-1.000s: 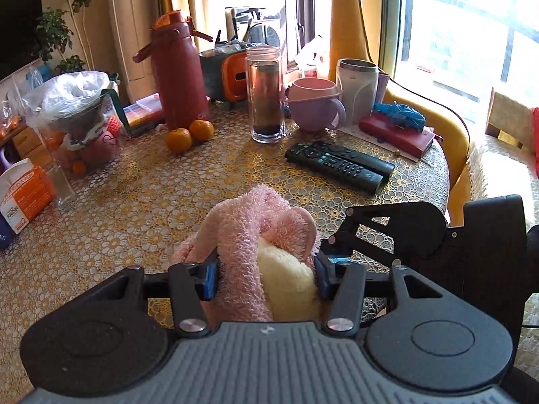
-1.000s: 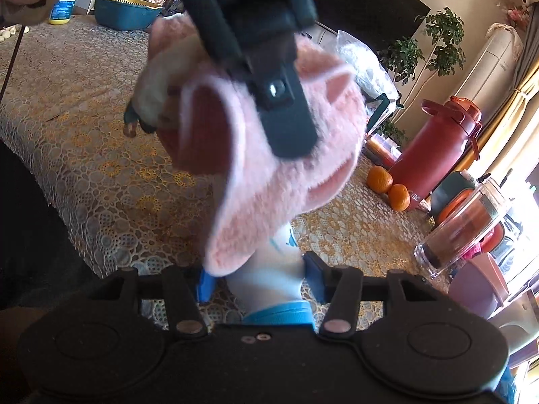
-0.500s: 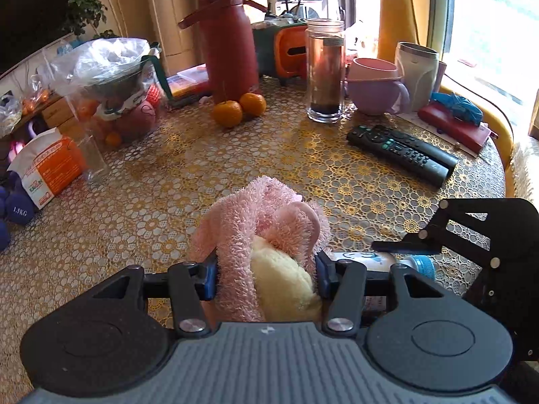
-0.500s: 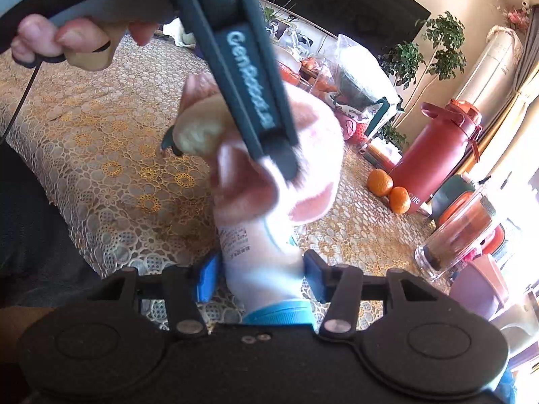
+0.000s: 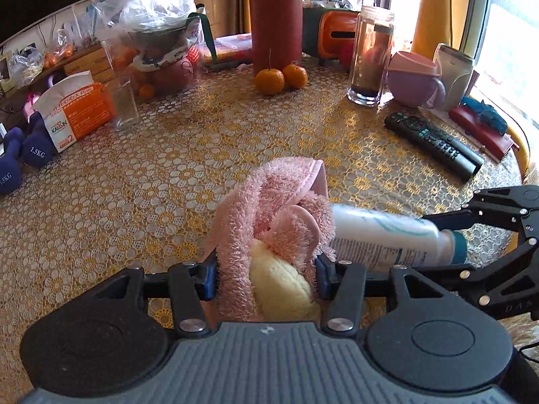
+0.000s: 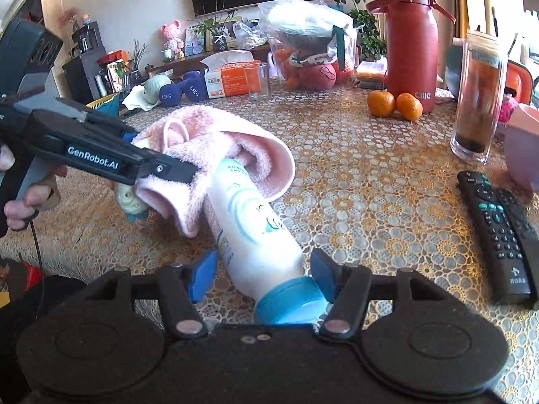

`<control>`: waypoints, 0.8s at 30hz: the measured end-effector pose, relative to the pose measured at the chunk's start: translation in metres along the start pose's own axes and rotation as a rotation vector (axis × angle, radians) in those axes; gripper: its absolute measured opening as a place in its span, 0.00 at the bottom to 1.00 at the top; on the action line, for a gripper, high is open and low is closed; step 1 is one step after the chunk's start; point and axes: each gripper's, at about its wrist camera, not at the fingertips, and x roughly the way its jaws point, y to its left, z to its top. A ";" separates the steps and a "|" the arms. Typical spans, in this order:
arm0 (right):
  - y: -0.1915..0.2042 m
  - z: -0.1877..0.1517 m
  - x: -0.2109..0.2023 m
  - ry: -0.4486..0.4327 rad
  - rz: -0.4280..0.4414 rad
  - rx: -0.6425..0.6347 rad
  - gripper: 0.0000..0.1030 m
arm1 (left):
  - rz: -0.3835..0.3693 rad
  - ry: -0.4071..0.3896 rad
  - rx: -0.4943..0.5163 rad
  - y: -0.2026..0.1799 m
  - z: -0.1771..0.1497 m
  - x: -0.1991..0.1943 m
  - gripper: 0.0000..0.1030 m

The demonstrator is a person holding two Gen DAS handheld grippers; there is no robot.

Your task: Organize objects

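**Gripping a pink cloth beside a freed bottle**

Clamping the pink fluffy cloth between its blue pads, the left gripper holds a bundle in which a pale yellow plush piece sits wrapped against the fleece. In the right wrist view the same gripper comes in from the left edge, a hand around its grey handle, and a small pale toy figure hangs under the cloth.

Nearest the right gripper, a white bottle with a blue cap lies on its side on the lace-covered table. Its cap end sits between the blue pads, and its far end is tucked under the cloth's fold. The right jaws have just been opening: the left pad stands clear of the bottle, while the right pad is at the cap's edge, so the bottle rests between them unpressed.

To the right lie two black remote controls side by side. Farther back stands a tall glass tumbler with dark contents, and a pink cup is just beside it. Two oranges touch each other at the foot of a red flask. Behind the cloth, a clear plastic bag of fruit stands next to an empty drinking glass and an orange-and-white box. Blue dumbbells lie at the table's far left, with a dark screen on the wall beyond.
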 end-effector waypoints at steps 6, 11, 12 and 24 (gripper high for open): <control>-0.009 -0.001 0.010 0.006 0.013 0.059 0.60 | 0.005 0.015 -0.026 0.012 -0.013 0.002 0.50; -0.015 -0.003 0.011 0.005 0.032 0.084 0.61 | -0.024 -0.007 -0.041 0.013 -0.008 -0.014 0.50; -0.014 -0.004 0.011 0.002 0.032 0.082 0.60 | -0.031 -0.017 -0.044 0.013 -0.006 -0.018 0.50; 0.046 -0.017 0.011 -0.047 -0.150 -0.344 0.51 | -0.119 -0.116 0.114 -0.042 0.024 -0.056 0.50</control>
